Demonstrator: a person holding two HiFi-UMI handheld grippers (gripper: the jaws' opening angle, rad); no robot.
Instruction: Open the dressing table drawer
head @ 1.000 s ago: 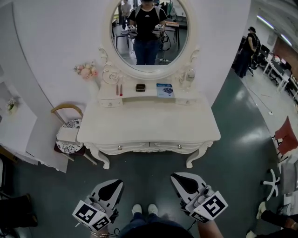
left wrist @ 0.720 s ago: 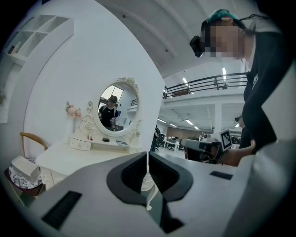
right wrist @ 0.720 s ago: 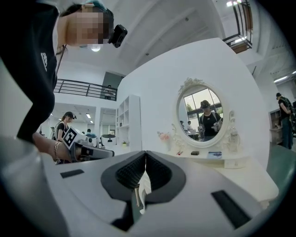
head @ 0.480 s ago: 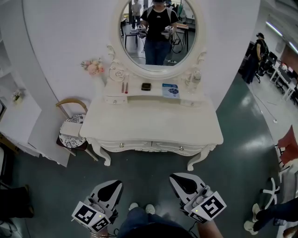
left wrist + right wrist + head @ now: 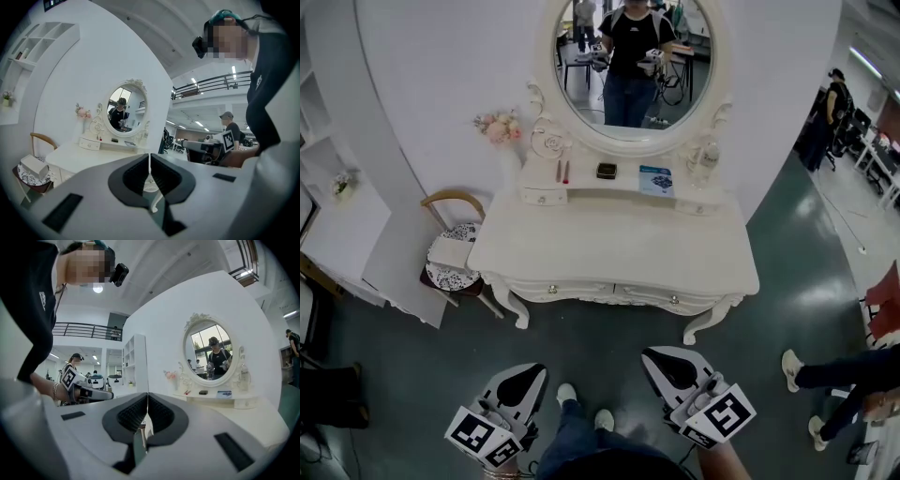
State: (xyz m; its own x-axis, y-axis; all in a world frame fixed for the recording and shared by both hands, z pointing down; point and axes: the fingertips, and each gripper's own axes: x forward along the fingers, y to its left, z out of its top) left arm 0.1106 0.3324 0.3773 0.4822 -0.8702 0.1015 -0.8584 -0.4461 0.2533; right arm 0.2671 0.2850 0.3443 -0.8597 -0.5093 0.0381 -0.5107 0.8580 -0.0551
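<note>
The white dressing table (image 5: 614,246) stands ahead of me below its oval mirror (image 5: 633,66). Two drawers run along its front, a left one with a small knob (image 5: 550,289) and a right one with a knob (image 5: 674,300); both look closed. My left gripper (image 5: 528,373) and right gripper (image 5: 667,362) hover low over the floor, well short of the table, jaws together and empty. In the left gripper view the shut left gripper (image 5: 149,157) points at the table (image 5: 84,157). In the right gripper view the shut right gripper (image 5: 148,397) has the table (image 5: 243,416) to its right.
A wooden chair (image 5: 455,267) with a patterned cushion stands left of the table. The shelf under the mirror holds a blue booklet (image 5: 655,179) and a dark box (image 5: 607,171). Pink flowers (image 5: 499,127) hang on the wall. A person's legs (image 5: 839,370) cross the floor at right.
The table has drifted right in the head view. A person's legs have come into view at the right. Both grippers kept their spots in the picture and stayed shut.
</note>
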